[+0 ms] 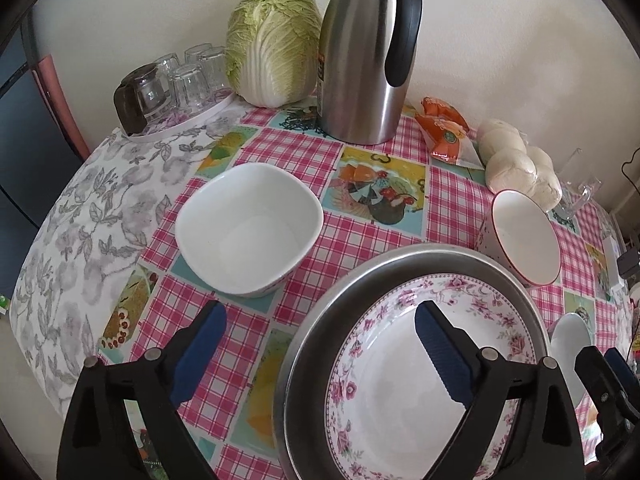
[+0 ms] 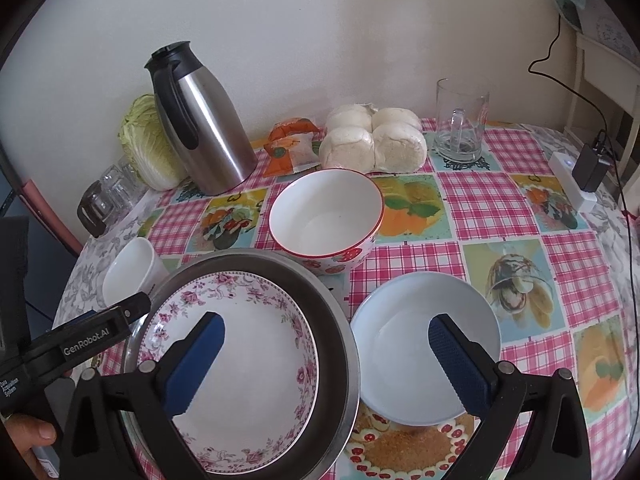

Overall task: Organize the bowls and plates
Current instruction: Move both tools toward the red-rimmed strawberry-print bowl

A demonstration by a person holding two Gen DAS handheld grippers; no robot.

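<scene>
- Blue-padded, your left tongs (image 1: 320, 344) are spread wide and pinch nothing; one pad hangs over the checked cloth of the bench (image 1: 452, 200), the other over the floral plate (image 1: 400, 392).
- That floral plate lies inside a metal pan (image 1: 320, 344), directly under your left tongs.
- Ahead of the left tongs and a little to their left sits the square white bowl (image 1: 248, 228), upright.
- Ahead and to their right stands the red-rimmed bowl (image 1: 524, 236), just beside the pan.
- Your right tongs (image 2: 326, 344) are spread wide too, gripping nothing; their left pad is over the floral plate (image 2: 248, 360), their right pad over the pale shallow bowl (image 2: 424, 344).
- Straight ahead of the right tongs is the red-rimmed bowl (image 2: 326, 216), with the steel flask (image 2: 204, 124), a pack of buns (image 2: 372, 140) and a glass mug (image 2: 460, 120) further back by the wall.
</scene>
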